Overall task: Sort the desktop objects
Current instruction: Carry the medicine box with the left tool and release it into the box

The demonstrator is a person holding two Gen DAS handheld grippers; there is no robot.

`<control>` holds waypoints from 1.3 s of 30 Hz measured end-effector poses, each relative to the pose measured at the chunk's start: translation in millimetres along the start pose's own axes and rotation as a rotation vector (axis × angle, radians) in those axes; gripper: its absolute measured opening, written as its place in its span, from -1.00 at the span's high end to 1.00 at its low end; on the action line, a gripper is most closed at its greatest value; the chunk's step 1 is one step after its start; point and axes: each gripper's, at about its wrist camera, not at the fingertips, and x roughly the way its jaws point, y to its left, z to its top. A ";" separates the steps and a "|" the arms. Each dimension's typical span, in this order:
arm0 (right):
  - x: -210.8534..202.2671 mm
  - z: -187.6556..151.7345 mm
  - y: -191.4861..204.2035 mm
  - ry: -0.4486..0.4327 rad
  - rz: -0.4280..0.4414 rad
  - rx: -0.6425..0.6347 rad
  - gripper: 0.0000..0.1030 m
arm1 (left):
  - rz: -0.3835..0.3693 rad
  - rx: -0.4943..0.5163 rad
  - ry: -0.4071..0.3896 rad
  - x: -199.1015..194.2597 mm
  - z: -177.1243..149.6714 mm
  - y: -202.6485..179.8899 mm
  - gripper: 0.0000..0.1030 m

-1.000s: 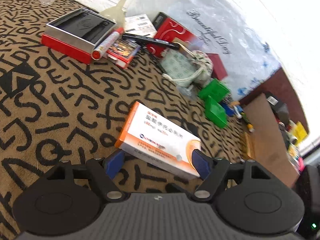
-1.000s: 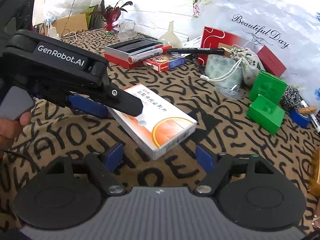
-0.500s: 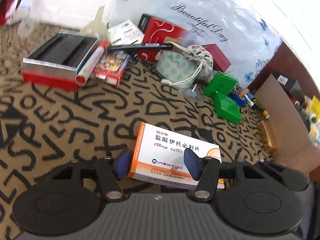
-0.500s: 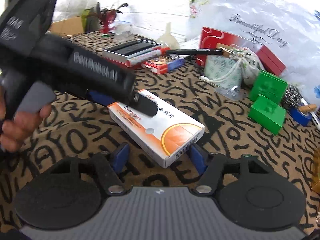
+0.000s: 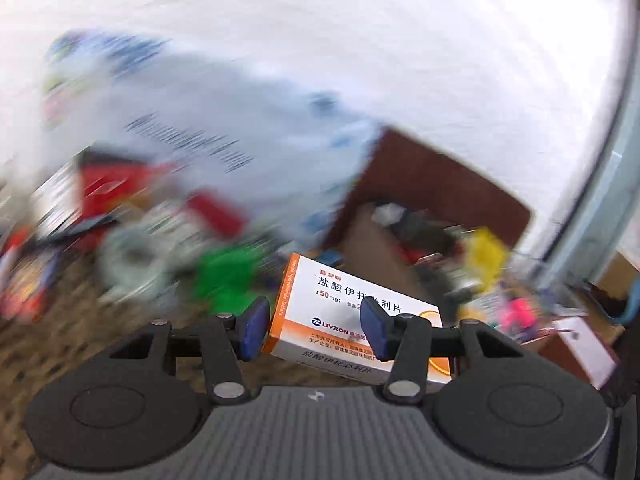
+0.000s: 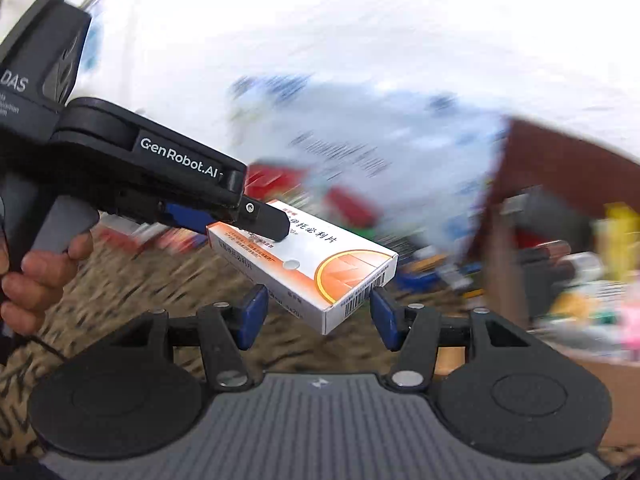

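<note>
The medicine box (image 5: pixel 352 320) sits between the blue pads of your left gripper (image 5: pixel 312 322), clamped by its long sides and carried clear of the cloth. A second ago it lay flat on the lettered tablecloth with those pads only straddling it; half a second ago they had closed on it; now it is up in the air and swinging toward your right. My reading is that the pick is done and you are in the carry, so the drop place is what matters next.

From your right gripper (image 6: pixel 318 316), the box's barcode end hangs just ahead of and between the open pads, which stand wide and, as far as I can tell, touch nothing. Your left gripper's finger (image 6: pixel 264 222) lies across the box top, to the upper left.

Beyond the box, nearly everything is smeared by the sweep. You can make out green blocks (image 5: pixel 228 276) ahead to the left and a brown cardboard carton (image 5: pixel 420 216) ahead to the right with clutter inside, but its contents are unreadable. The far pad's contact with the box is hidden, and the tablecloth (image 6: pixel 120 280) is only streaks.
</note>
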 end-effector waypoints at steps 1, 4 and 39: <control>-7.4 3.1 -10.7 -0.019 -0.039 0.006 -0.08 | -0.031 0.029 -0.006 6.8 6.7 -17.2 -0.01; -29.6 8.8 -43.7 -0.070 -0.150 0.041 -0.08 | -0.113 0.093 -0.015 23.6 21.1 -65.1 -0.01; -31.4 -31.9 -217.1 0.013 -0.508 0.170 0.43 | -0.400 0.155 0.103 198.8 58.9 -195.6 -0.63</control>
